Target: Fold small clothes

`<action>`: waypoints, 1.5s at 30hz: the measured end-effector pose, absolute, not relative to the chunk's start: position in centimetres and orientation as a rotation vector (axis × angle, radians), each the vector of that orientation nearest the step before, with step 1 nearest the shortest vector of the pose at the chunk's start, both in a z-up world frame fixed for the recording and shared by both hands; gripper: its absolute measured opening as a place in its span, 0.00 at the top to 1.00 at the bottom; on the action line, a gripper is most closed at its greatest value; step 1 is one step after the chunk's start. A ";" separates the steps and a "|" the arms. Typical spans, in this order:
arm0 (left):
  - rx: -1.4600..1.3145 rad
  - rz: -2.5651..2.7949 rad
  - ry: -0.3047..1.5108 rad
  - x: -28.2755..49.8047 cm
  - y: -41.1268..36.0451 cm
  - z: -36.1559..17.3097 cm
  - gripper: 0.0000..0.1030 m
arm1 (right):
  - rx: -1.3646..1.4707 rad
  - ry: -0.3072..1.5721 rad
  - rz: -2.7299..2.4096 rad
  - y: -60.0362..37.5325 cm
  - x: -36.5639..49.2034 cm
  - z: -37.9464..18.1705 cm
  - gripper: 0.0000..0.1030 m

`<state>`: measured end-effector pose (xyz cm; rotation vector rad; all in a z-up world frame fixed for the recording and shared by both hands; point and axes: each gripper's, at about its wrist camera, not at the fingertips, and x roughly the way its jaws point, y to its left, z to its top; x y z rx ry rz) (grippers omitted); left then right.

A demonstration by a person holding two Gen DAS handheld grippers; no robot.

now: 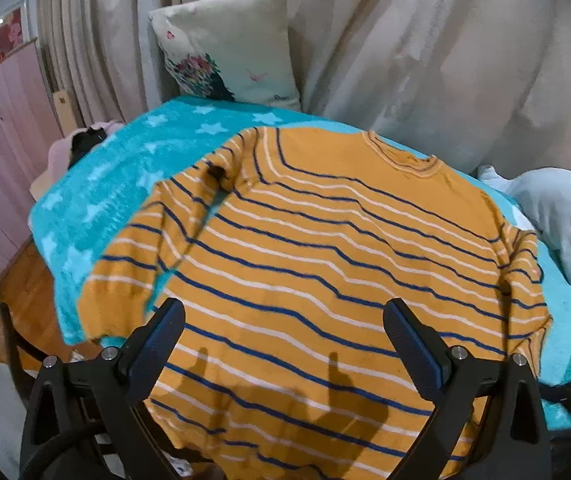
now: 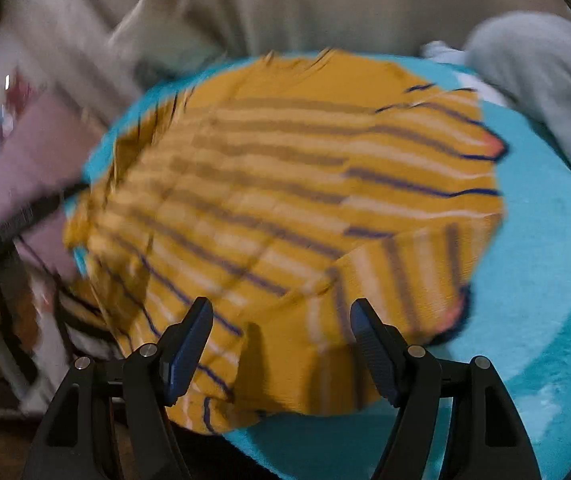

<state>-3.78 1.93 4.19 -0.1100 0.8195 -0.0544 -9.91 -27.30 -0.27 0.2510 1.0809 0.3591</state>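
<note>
left gripper (image 1: 283, 336) agape, sweater (image 1: 325, 240) (flat), blanket (image 1: 125, 168)

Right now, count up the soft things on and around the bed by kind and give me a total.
Striped sweater: 1, orange, spread flat
Star blanket: 1, turquoise, under the sweater
Pillow: 1, floral print, leaning against the curtain
Pale blue-grey bundle: 1, kind unclear
Total: 4

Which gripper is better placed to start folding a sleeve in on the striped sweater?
Probably right: the right gripper, open, hovers over a sleeve; the left gripper faces the sweater body.
</note>
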 end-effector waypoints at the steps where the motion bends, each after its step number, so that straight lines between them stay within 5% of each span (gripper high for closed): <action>1: -0.111 -0.058 0.826 -3.8 1.8 4.1 0.04 | 0.212 1.094 0.359 -26.1 -10.0 -0.9 0.26; 4: -0.113 -0.068 0.839 -4.2 1.6 3.8 0.04 | 0.015 1.118 0.299 -23.2 -9.5 -3.3 0.29; 6: -0.125 -0.069 0.842 -4.4 1.7 3.7 0.04 | -0.107 1.069 0.260 -22.3 -10.1 -3.5 0.64; 8: -0.134 -0.063 0.850 -4.3 1.9 3.8 0.04 | -0.011 1.064 0.259 -23.7 -10.2 -2.6 0.79; 10: -0.148 -0.058 0.854 -4.0 2.0 4.0 0.04 | 0.144 1.043 0.234 -27.3 -10.2 -1.1 0.84; 16: -0.148 -0.053 0.842 -3.4 1.9 4.5 0.04 | 0.487 0.895 -0.094 -42.1 -13.2 2.7 0.87; 27: -0.130 -0.054 0.850 -2.5 1.1 4.8 0.04 | 0.612 0.785 -0.668 -60.4 -17.5 3.2 0.91; 45: -0.192 0.038 0.824 1.2 11.2 4.9 0.04 | 0.573 0.892 0.153 -35.0 4.5 6.5 0.91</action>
